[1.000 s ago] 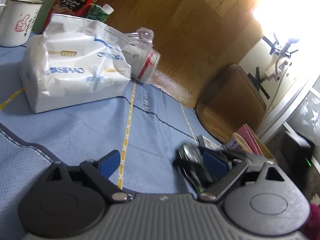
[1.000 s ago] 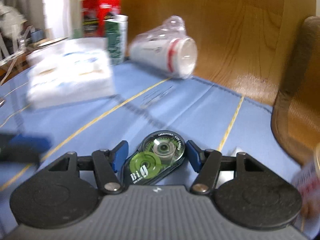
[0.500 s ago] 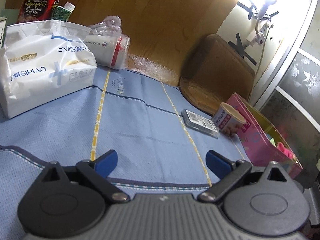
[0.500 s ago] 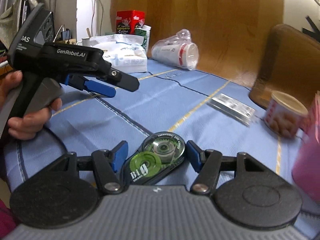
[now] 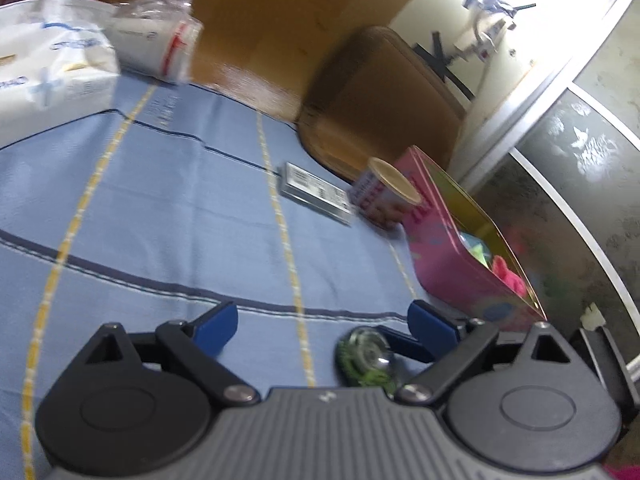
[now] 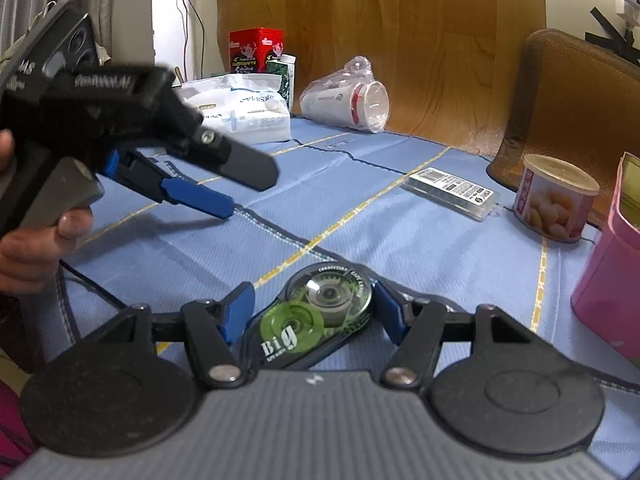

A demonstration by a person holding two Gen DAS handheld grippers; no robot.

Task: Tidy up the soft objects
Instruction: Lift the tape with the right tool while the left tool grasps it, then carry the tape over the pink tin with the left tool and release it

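The right tongs [image 6: 310, 312] clamped a tape dispenser [image 6: 316, 312], the left tongs [image 5: 322, 322] gaped empty; carrying it level to the pink box [image 6: 608, 276] seemed wise.

We're looking across a table [image 6: 400, 216] under a blue cloth [image 5: 168, 216] with yellow and dark stripes. Behind it stands a wood-panelled wall [image 6: 420, 32], warm brown. A brown chair back [image 6: 576, 92] rises at the far edge. On the left we catch a pale curtain [image 6: 116, 8]; off right, bright glare floods a patterned glass panel [image 5: 580, 168].
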